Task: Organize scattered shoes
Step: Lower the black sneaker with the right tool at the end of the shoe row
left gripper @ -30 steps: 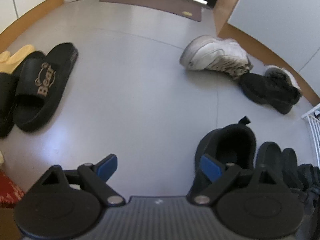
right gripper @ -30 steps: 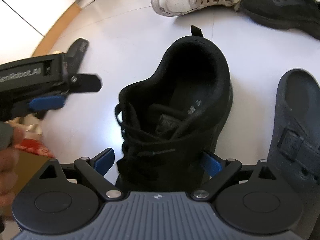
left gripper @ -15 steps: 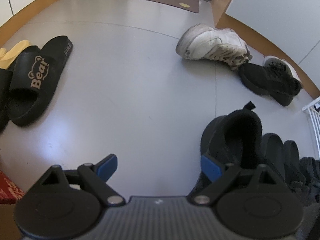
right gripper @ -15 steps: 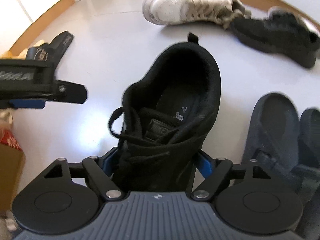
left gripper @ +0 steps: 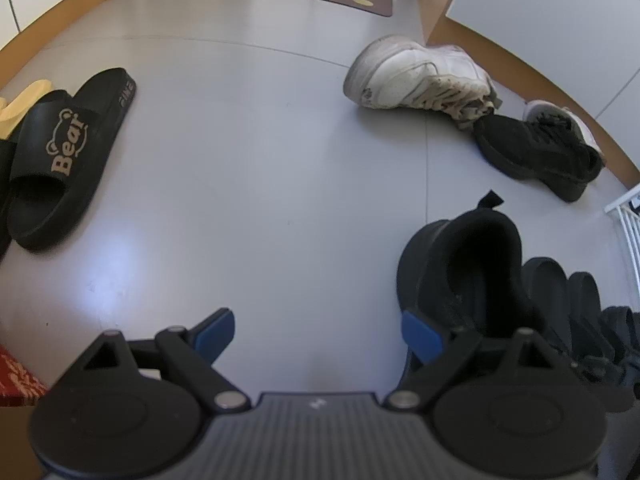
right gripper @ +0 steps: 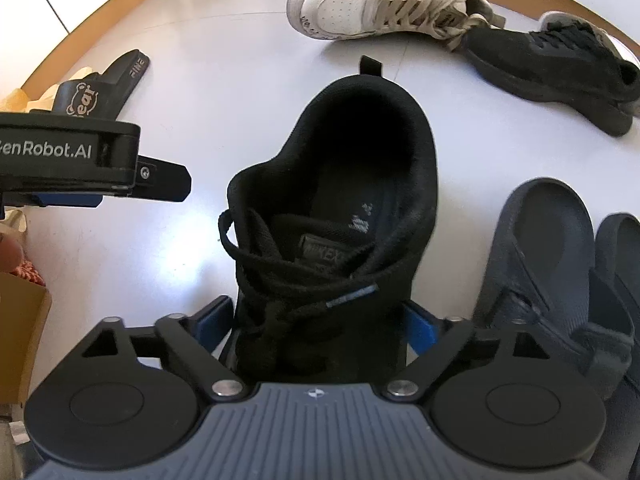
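Progress looks partial. A black lace-up sneaker (right gripper: 340,216) stands upright on the floor (left gripper: 260,160), heel away from the camera, just beside a dark strapped sandal (right gripper: 540,264) whose partner lies at the right edge; judging by that row, this is the lined-up side. The right hand-held gripper (right gripper: 316,324) straddles the sneaker's laced front, its jaws opening with the shoe between them and the pads apparently no longer pressing, so the sneaker reads as just set down in its place. The left hand-held gripper (left gripper: 316,332) is spread wide over bare floor, grasping nothing.

Still scattered: a white sneaker (left gripper: 416,78) tipped on its side near the wall, touching a black sneaker (left gripper: 536,152) that may be the mate of the placed one. Another pale shoe seems to sit behind it, mostly hidden. Far to the left lie a black "Bear" slide (left gripper: 60,160), a second black slide at the edge and a yellow one (left gripper: 20,108). Most of the sorting, I judge, remains.
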`<state>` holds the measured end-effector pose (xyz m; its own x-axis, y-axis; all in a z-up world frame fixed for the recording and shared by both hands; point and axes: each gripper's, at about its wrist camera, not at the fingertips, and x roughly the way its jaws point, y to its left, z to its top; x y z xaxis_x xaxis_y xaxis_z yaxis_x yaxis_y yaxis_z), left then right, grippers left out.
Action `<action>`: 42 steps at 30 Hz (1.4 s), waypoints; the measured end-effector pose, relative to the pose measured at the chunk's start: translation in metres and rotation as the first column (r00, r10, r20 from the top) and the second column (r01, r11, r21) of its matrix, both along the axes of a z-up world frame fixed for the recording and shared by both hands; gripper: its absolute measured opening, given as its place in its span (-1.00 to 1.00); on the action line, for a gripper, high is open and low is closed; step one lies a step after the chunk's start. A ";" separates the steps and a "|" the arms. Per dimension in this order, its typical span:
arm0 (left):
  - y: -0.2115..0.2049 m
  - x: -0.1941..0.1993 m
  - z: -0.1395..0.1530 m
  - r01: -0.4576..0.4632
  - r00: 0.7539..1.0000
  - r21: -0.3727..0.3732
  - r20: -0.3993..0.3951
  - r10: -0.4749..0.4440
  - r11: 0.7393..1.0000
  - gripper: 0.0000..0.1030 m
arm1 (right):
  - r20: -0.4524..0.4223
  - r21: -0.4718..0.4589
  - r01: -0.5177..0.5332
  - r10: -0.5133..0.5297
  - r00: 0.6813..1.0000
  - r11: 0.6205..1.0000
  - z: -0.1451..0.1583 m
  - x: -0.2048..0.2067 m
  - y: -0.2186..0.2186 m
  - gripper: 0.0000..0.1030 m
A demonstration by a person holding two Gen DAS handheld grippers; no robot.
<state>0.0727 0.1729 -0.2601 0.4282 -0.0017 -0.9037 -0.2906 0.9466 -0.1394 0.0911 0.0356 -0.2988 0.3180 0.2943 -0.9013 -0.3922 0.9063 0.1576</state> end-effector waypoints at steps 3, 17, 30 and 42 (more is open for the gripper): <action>0.001 0.001 -0.004 -0.010 1.000 0.002 -0.014 0.010 1.000 0.79 | 0.006 0.006 0.023 -0.023 1.000 1.000 -0.005 0.004 0.000 0.91; 0.001 0.000 -0.011 -0.009 0.999 -0.013 -0.031 0.008 1.000 0.79 | 0.036 -0.042 0.125 -0.123 0.992 0.991 -0.005 0.001 -0.023 0.64; -0.001 -0.001 -0.011 0.002 1.000 -0.007 -0.017 -0.002 1.000 0.79 | -0.064 0.013 0.110 -0.109 0.992 0.994 0.001 0.008 -0.037 0.72; -0.022 0.013 0.001 0.065 0.997 0.019 0.026 -0.066 0.998 0.79 | -0.028 0.109 0.027 -0.024 0.999 0.994 0.044 -0.009 -0.083 0.73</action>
